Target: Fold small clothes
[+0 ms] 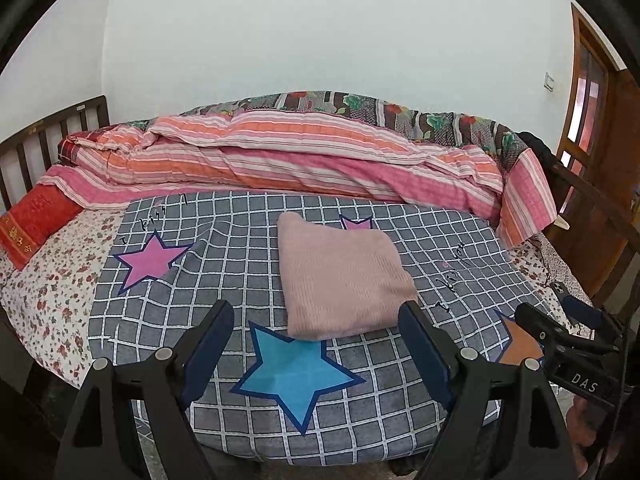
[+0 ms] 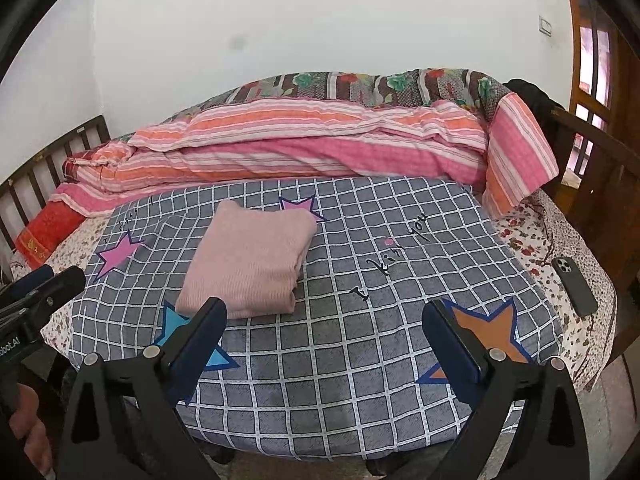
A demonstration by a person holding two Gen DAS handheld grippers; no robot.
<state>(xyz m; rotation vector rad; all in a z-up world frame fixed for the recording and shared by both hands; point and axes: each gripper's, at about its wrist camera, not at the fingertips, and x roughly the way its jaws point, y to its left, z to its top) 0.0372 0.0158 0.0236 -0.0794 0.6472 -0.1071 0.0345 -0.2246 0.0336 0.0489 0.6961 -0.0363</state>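
Left wrist view: folded pink garment [image 1: 340,280] just ahead of left gripper [image 1: 316,316], nearer than right gripper [image 2: 326,316]; both released, empty.

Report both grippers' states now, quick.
Left gripper: open, holding nothing; the folded pink garment lies just beyond its fingertips.
Right gripper: open, holding nothing, over the checked blanket.

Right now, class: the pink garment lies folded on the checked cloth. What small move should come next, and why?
Probably draw both grippers back and leave it. The pink garment already lies as a neat folded stack, and the left gripper and right gripper stand open and empty.
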